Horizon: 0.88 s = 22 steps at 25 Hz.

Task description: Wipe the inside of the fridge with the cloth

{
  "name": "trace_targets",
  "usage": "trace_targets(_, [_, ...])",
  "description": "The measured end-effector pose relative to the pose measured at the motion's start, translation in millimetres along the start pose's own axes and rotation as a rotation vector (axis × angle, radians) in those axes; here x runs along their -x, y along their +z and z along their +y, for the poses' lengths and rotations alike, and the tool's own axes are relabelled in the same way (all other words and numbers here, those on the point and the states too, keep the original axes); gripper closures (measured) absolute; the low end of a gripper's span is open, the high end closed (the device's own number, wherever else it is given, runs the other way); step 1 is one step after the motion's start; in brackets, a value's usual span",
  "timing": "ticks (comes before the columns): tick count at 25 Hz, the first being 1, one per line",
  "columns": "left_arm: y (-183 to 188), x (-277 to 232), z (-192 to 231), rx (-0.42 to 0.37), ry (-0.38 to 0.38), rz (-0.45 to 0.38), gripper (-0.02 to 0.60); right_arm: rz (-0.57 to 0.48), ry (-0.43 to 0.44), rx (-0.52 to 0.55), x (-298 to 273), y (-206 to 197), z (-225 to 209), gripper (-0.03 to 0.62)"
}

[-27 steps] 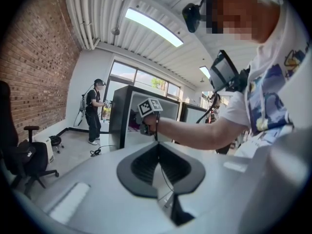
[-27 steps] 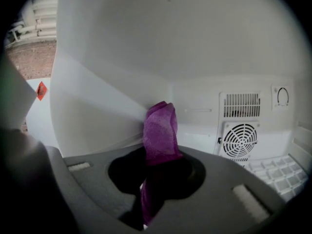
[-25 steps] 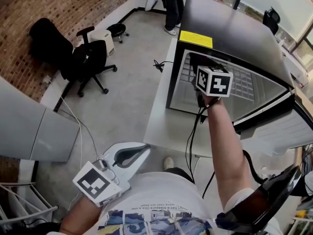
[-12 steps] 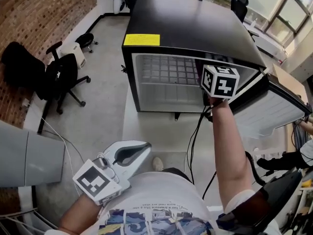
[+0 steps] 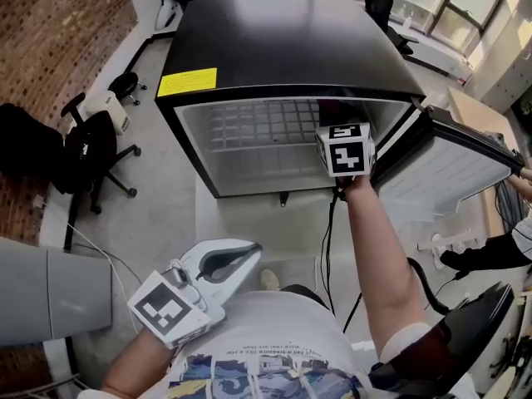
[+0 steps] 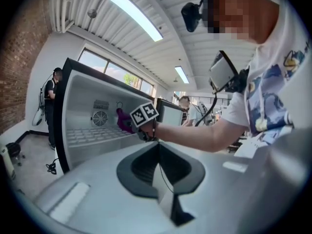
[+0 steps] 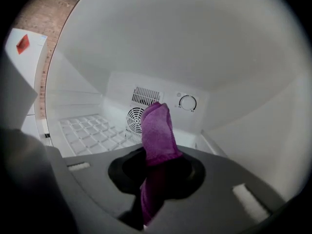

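A black mini fridge (image 5: 283,48) stands with its door (image 5: 449,173) swung open to the right, showing a white inside and a wire shelf (image 5: 258,131). My right gripper (image 7: 153,167) is shut on a purple cloth (image 7: 158,130), which sticks up out of the jaws. It is held at the fridge's mouth, right of centre, pointing at the back wall's fan grille (image 7: 134,118) and dial (image 7: 187,103). In the head view only its marker cube (image 5: 345,150) shows. The left gripper view shows the cloth (image 6: 122,121) over the shelf. My left gripper (image 5: 246,250) is shut and empty, low by my torso.
Office chairs (image 5: 83,152) stand at the left by a brick wall. A grey cabinet (image 5: 50,289) is at the lower left. Cables (image 5: 328,248) hang below my right arm. A person (image 6: 51,91) stands beyond the fridge. A second person's arm (image 5: 499,248) is at the right edge.
The head view has swung to face the fridge's open front. My right gripper with the cloth has moved lower at the opening. The left gripper has stayed put.
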<state>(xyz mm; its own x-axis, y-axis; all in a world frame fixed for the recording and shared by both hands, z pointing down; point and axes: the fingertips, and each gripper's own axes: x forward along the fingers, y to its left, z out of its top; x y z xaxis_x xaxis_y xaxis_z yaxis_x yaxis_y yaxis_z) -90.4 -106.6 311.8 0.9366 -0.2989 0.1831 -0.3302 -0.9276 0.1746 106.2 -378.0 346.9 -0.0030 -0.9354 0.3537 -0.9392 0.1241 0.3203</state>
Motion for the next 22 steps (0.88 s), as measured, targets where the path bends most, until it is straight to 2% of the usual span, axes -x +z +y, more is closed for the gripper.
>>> trace_targets(2, [0.4,2.2,1.7,0.015,0.011,0.002,0.575,0.005,0.013,-0.015,-2.5,-3.8,5.7,0.540])
trace_targets(6, [-11.9,15.9,11.3,-0.022,0.044,0.028,0.575,0.002,0.051,-0.044,-6.0,-1.5,23.6,0.540])
trace_targets(14, [-8.8,43.3,12.2,0.042,0.094,0.010,0.575,-0.012,0.108,-0.070,-12.4,13.6,64.7,0.540])
trace_targets(22, [-12.2,67.6,12.6,0.050,0.137,-0.006,0.575,-0.034,0.169,-0.087,-13.6,30.2,104.9,0.540])
